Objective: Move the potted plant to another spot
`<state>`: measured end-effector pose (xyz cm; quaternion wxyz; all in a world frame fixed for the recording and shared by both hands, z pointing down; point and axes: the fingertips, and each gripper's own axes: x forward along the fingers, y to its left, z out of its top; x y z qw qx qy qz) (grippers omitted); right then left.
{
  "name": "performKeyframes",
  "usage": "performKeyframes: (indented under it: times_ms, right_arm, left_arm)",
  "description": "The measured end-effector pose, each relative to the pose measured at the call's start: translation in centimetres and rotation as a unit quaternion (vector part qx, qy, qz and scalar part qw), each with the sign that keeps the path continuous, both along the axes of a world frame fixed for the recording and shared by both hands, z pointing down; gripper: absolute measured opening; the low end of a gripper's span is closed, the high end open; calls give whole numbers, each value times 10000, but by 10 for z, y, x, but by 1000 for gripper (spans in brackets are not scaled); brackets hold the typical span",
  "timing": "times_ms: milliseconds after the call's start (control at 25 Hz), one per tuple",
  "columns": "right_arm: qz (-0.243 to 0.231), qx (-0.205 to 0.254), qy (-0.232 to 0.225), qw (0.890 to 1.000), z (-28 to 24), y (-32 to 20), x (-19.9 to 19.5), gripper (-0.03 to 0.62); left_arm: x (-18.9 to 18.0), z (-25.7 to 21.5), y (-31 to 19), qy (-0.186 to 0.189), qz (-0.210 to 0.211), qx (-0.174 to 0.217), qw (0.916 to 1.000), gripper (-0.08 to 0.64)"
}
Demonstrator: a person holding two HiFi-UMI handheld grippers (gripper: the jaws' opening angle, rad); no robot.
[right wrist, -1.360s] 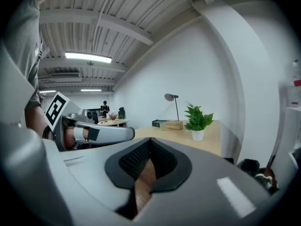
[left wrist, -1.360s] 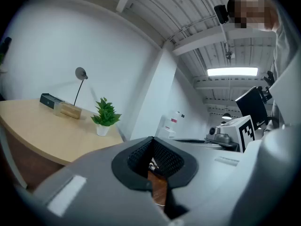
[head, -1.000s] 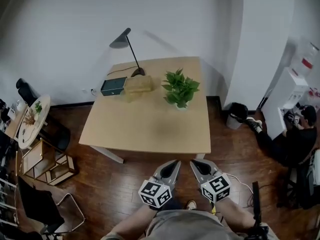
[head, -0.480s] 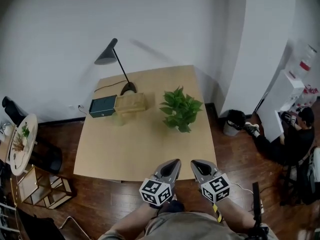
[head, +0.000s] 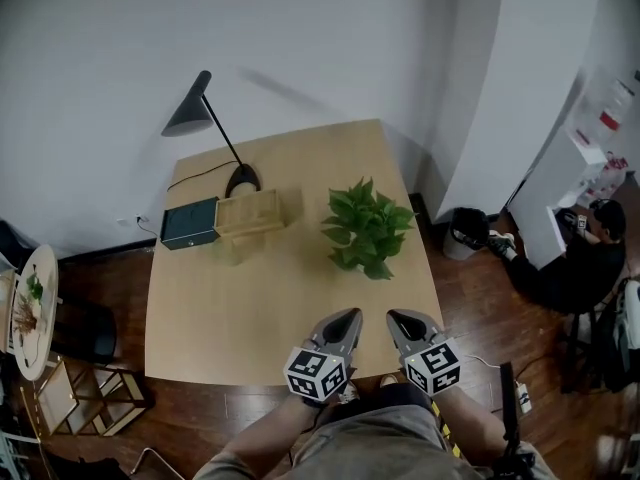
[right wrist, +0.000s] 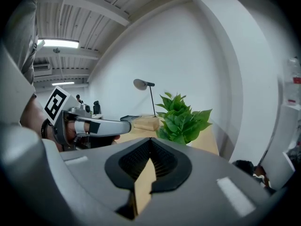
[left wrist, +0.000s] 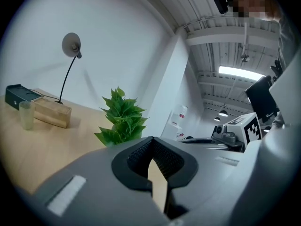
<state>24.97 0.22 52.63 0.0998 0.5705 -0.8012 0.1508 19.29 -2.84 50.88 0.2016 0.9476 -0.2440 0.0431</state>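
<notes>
At the near edge of the table [head: 220, 308], two grippers are held side by side. The left gripper [head: 350, 315] and the right gripper [head: 394, 316] are both seen with jaws pressed together and nothing gripped between them.

One potted plant [head: 368, 230] is counted, set on the right half of the table, close to its right edge and roughly midway between the far and near edges. It is stood upright with its long axis vertical and its leaves fanned out on every side. The pot itself is hidden under the foliage.

Toward the far left corner, one desk lamp [head: 242, 180] is seen. Two boxes are lined up in front of it, a dark green box [head: 190, 224] and a wooden box [head: 250, 213], and one glass [left wrist: 27, 115] is placed just beside the wooden one. All four are kept well apart from the plant, on its left.

Off the table, one dark bin [head: 464, 232] is spotted by the right wall, and one seated person [head: 580, 273] beyond it.
</notes>
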Motion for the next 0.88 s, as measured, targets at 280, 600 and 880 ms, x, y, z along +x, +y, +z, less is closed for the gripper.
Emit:
performKeyframes:
  times_ms: [280, 600, 880]
  right_arm:
    - [-20, -298, 50, 9995, 29, -38, 26, 5]
    - [-147, -725, 144, 9972, 73, -76, 58, 5]
    - [-350, -1181, 177, 9922, 120, -95, 67, 5]
  left_arm:
    - [11, 36, -43, -240, -255, -259, 9991, 2]
    - [20, 93, -81, -800, -436, -593, 9941, 2]
    - [27, 143, -100, -1220, -486, -859, 9876, 2]
